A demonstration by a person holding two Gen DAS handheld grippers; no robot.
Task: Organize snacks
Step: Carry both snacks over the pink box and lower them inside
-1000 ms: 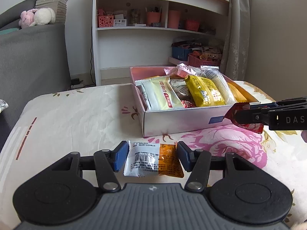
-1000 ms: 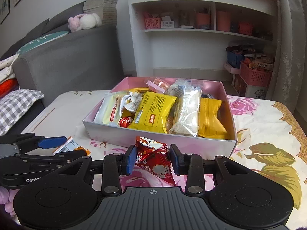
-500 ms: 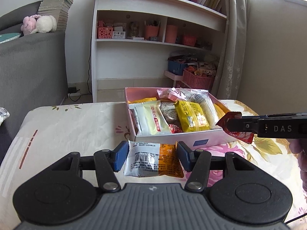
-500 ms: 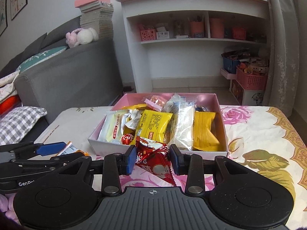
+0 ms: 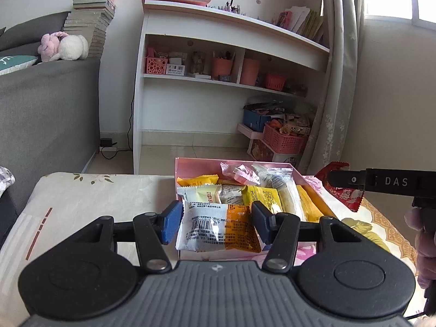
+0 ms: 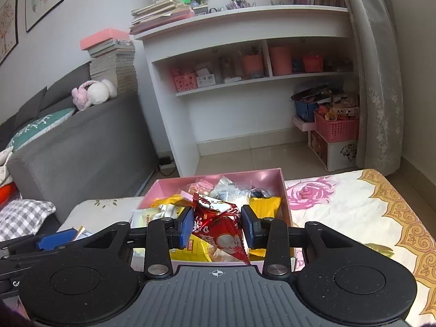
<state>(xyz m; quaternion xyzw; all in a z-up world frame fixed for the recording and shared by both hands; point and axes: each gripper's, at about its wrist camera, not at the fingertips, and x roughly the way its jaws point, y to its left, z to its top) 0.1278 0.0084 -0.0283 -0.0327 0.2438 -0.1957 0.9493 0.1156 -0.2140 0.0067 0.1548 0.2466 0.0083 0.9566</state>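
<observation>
Holding one snack in each tool, I see both packets lifted in the lower middle of their frames. My left gripper (image 5: 215, 224) pinches a white and orange packet (image 5: 216, 227) between its two blue pads (image 5: 170, 224); the packet lies flat with its printed back side up, and the pads press on its left and right edges. Behind it, in the middle of the left view, stands the pink box (image 5: 190, 163) on the flowered tablecloth (image 5: 81, 190), and it is full of wrapped snacks: a pale green packet (image 5: 201, 194), a yellow packet (image 5: 263, 196) and a long clear packet (image 5: 283, 190) lie side by side. At the right edge of this frame my right gripper (image 5: 331, 178) enters from the side, with a red packet (image 5: 344, 193) between its fingers.

In the right view the same red packet (image 6: 218, 231) sits between the blue pads (image 6: 186, 227) of my right gripper (image 6: 218, 227). It is squeezed and crumpled, with one corner pointing up and one down. The pink box (image 6: 282, 190) is directly behind it, and the packet hides a part of the snacks inside. At the lower left of this frame I see the left gripper (image 6: 55, 238) from the side.

In the upper part of both frames stands a white shelf (image 6: 245, 27), and a grey sofa (image 6: 81, 150) is on the left.
</observation>
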